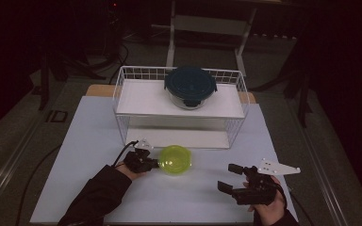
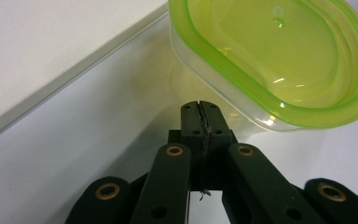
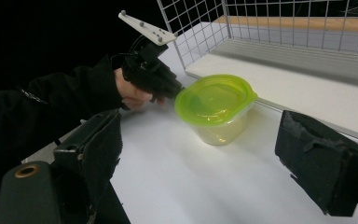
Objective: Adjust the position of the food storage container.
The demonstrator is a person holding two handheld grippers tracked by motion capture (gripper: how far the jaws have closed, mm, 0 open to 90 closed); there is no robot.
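A clear tub with a lime-green lid (image 1: 175, 160) stands on the white table just in front of the wire rack. My left gripper (image 1: 153, 164) is at the tub's left side, jaws shut with nothing between them. In the left gripper view its tips (image 2: 200, 109) sit right by the clear wall under the green lid (image 2: 279, 56); I cannot tell whether they touch. My right gripper (image 1: 229, 177) rests at the front right, jaws wide open and empty. In the right gripper view (image 3: 209, 149) it points at the tub (image 3: 216, 105) with a gap of bare table between, and the left gripper (image 3: 177, 92) is beyond.
A white wire rack (image 1: 122, 89) with two shelves stands at the back of the table. A round glass container with a dark blue lid (image 1: 190, 86) sits on its top shelf. The table's front edge (image 1: 169, 220) is close to both forearms.
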